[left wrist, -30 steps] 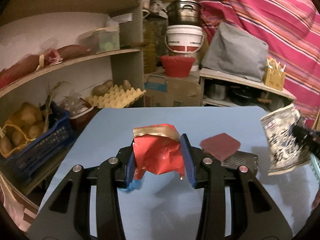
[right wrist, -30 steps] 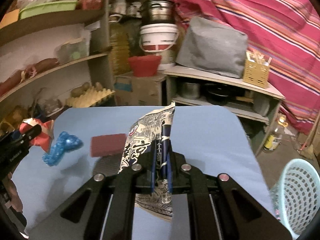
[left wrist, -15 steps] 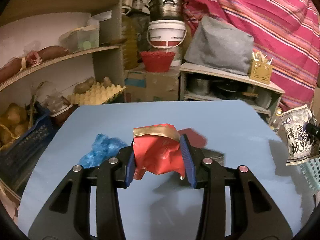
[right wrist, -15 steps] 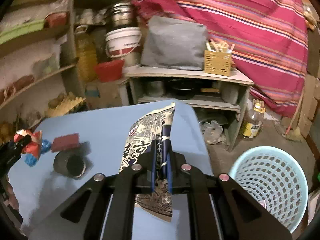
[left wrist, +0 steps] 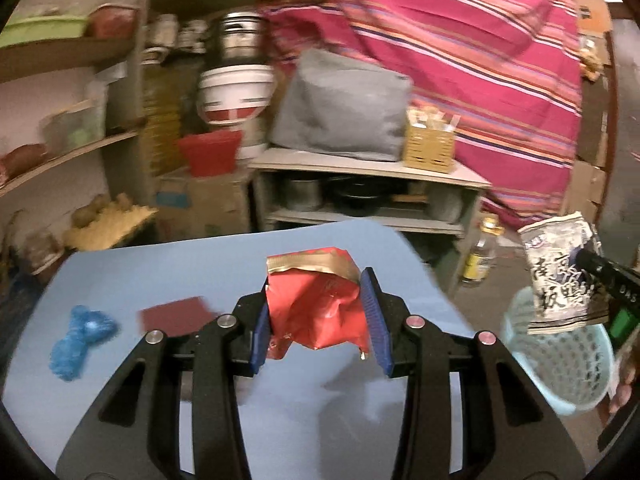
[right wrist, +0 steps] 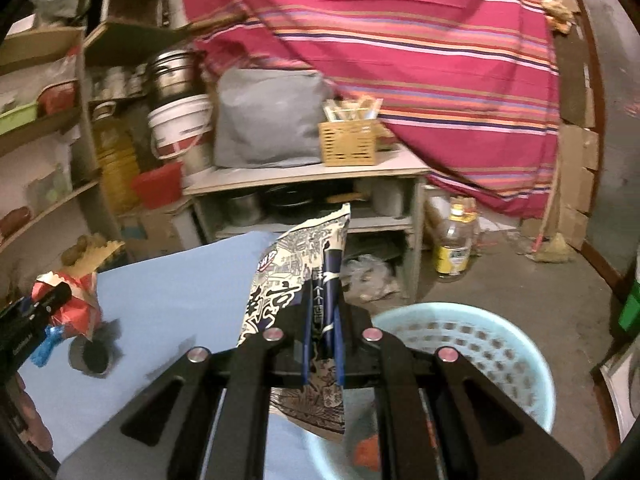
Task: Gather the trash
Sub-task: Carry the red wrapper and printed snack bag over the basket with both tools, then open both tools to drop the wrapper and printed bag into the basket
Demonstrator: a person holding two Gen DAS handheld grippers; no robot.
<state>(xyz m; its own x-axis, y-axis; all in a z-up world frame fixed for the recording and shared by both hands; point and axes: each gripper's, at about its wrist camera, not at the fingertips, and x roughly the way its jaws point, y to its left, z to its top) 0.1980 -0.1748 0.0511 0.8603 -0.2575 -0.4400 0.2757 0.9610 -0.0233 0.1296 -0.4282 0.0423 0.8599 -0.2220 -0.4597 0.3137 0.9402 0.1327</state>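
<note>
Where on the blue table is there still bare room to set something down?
Blue table: bare along the far edge and the right side, toward the light blue basket. Crowded at left: blue wad, dark red pad, dark round thing.

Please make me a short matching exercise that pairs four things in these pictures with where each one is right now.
Things:
1. red wrapper
2. printed snack bag
3. blue crumpled piece
4. light blue basket

Places:
a. lying on the blue table
b. on the floor beside the table
c. clamped in the right gripper
d. clamped in the left gripper

Pairs: 1-d, 2-c, 3-a, 4-b
</note>
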